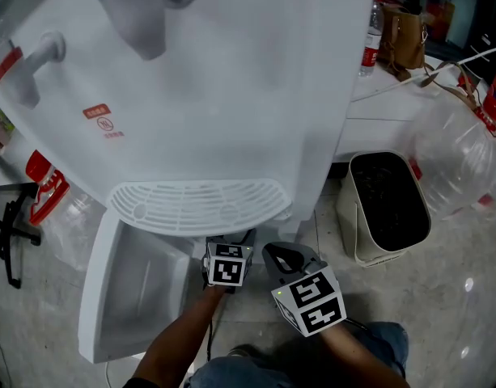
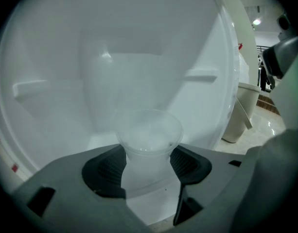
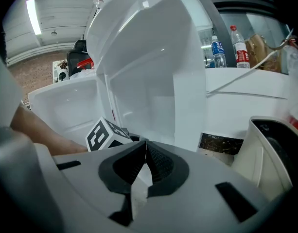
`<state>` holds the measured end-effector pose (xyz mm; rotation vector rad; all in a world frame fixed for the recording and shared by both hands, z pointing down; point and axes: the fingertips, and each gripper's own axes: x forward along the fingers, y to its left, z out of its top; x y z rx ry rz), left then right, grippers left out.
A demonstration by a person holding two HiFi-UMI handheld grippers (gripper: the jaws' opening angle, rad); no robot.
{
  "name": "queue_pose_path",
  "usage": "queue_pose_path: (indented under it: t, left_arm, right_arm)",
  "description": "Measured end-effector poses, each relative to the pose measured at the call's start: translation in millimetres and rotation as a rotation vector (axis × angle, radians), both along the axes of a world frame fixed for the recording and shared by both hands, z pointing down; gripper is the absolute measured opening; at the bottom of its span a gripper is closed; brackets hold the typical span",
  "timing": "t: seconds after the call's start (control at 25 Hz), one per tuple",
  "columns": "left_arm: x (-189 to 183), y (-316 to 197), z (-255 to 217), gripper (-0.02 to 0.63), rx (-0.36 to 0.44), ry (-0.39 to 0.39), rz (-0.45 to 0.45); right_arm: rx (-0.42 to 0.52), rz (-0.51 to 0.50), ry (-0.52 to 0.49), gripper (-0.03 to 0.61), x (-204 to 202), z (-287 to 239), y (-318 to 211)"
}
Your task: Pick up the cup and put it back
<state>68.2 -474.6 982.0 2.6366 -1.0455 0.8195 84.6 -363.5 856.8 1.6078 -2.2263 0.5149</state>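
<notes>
Inside the white cabinet, the left gripper clamps the clear cup (right gripper jaws pressed together).

Left gripper: jaws closed against both sides of an upright cup. Right gripper: jaws pressed together, nothing between them. In the head view both grippers point forward, side by side, with the left forearm extended behind its gripper.
</notes>
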Motion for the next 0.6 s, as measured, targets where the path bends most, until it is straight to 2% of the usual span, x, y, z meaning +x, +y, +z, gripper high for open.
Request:
queue_pose_path:
  t: [0.32,0.6]
  left_arm:
    - [5.3,-6.3,7.8,0.278,0.001,0.009,-0.026]
    - [6.6,-1.7,7.7,0.291,-0.012,0.028,-0.013]
  right_arm:
    - [-0.011,0.016,-0.002,0.021,9.9,4.5,3.2]
    - [-0.016,0.01,-0.001,0.021,8.1,5.1,7.0]
